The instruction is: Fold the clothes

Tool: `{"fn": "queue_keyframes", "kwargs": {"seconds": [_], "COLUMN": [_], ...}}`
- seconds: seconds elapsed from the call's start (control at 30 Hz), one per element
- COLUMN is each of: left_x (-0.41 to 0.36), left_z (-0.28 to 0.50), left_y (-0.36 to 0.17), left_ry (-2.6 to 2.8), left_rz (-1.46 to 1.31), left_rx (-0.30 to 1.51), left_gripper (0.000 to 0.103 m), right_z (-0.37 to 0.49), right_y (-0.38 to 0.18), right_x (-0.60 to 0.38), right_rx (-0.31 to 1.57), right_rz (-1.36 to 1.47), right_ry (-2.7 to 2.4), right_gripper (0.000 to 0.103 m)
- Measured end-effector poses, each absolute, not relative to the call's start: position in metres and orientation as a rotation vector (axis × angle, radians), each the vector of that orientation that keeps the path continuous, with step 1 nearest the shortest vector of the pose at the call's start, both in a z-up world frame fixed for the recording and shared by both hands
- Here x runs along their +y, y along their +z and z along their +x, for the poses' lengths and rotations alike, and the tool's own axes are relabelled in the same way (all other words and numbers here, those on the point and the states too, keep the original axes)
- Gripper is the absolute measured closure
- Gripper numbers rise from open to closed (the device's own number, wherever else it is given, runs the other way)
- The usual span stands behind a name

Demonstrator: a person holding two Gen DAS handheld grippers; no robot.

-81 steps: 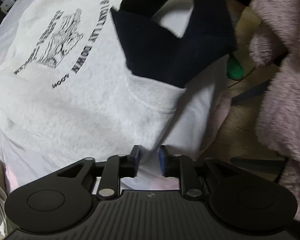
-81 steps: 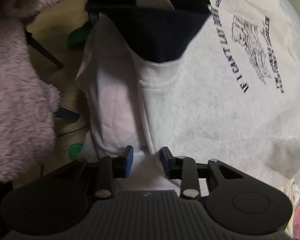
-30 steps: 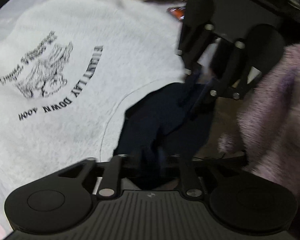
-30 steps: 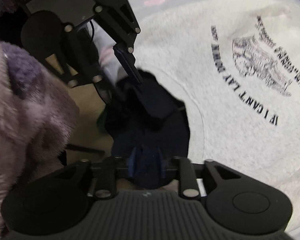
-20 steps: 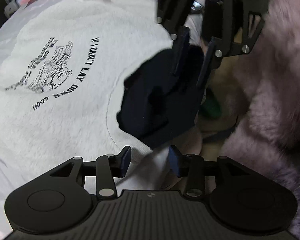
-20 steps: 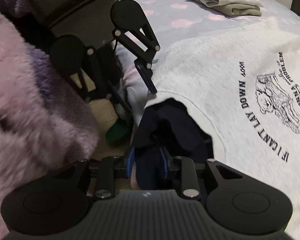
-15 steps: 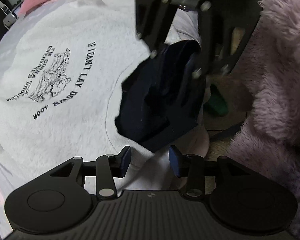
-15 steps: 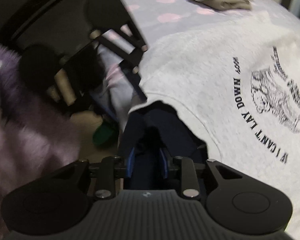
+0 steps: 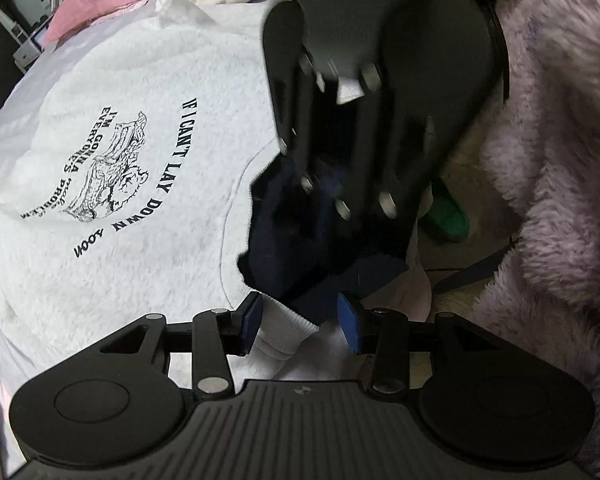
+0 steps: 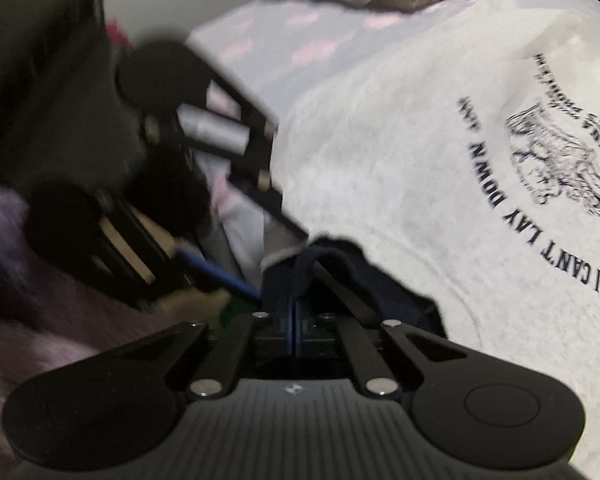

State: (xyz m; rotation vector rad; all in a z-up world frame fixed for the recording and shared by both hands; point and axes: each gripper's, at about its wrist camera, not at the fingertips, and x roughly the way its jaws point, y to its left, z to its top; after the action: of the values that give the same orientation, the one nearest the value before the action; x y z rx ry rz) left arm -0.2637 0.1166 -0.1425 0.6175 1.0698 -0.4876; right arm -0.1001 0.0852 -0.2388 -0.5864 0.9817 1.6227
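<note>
White printed sweatshirt (image 9: 112, 208) flat on bed, left gripper (image 9: 300, 322) spread around its ribbed collar, right gripper (image 10: 293, 320) pressed together at the navy lining (image 10: 400, 300), nothing visibly pinched

Right tool (image 10: 294, 326) closed at navy collar (image 10: 340, 276) of white sweatshirt (image 10: 400, 168).

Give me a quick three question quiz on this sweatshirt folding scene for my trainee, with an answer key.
1. True or false: the right gripper has open jaws.
2. Which part of the white sweatshirt lies between the left gripper's pads? A hem, B ribbed collar, C sleeve cuff.
3. What colour is the garment showing through the neck opening?

Key: 1 false, its pads meet. 2 B, pads apart, not pressing. 3 Navy.
</note>
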Motion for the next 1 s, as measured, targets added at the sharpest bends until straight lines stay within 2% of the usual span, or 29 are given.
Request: {"fn": "queue_keyframes", "kwargs": {"seconds": [0.23, 0.4, 0.47, 0.53, 0.63, 0.73, 0.9, 0.93, 1.0], "left_x": [0.104, 0.096, 0.097, 0.098, 0.100, 0.103, 0.126, 0.132, 0.147], "left_z": [-0.267, -0.272, -0.275, -0.276, -0.273, -0.268, -0.251, -0.248, -0.244], "left_y": [-0.161, -0.166, -0.163, -0.163, -0.166, -0.168, -0.146, -0.139, -0.123], "left_ry": [-0.491, -0.502, -0.517, -0.528, -0.534, -0.535, -0.520, -0.516, -0.496], "left_rz": [0.766, 0.840, 0.829, 0.830, 0.804, 0.768, 0.546, 0.505, 0.433], "left_rx": [1.060, 1.045, 1.050, 1.061, 1.090, 1.112, 1.153, 1.154, 1.137], "left_gripper": [0.060, 0.078, 0.094, 0.095, 0.095, 0.095, 0.087, 0.083, 0.079], "right_z": [-0.091, -0.105, -0.103, -0.105, -0.104, -0.101, -0.080, -0.074, -0.060], "right_y": [-0.224, -0.228, -0.236, -0.241, -0.246, -0.244, -0.224, -0.220, -0.211], "right_x": [0.072, 0.065, 0.068, 0.068, 0.066, 0.065, 0.055, 0.053, 0.048], "right_rx": [1.041, 1.053, 1.063, 1.070, 1.053, 1.032, 0.961, 0.943, 0.911], "right_rz": [-0.431, -0.488, -0.513, -0.549, -0.614, -0.651, -0.654, -0.647, -0.620], "right_ry": [1.613, 1.643, 1.654, 1.654, 1.630, 1.589, 1.522, 1.504, 1.446], "right_gripper": [0.101, 0.102, 0.103, 0.102, 0.102, 0.097, 0.094, 0.090, 0.071]}}
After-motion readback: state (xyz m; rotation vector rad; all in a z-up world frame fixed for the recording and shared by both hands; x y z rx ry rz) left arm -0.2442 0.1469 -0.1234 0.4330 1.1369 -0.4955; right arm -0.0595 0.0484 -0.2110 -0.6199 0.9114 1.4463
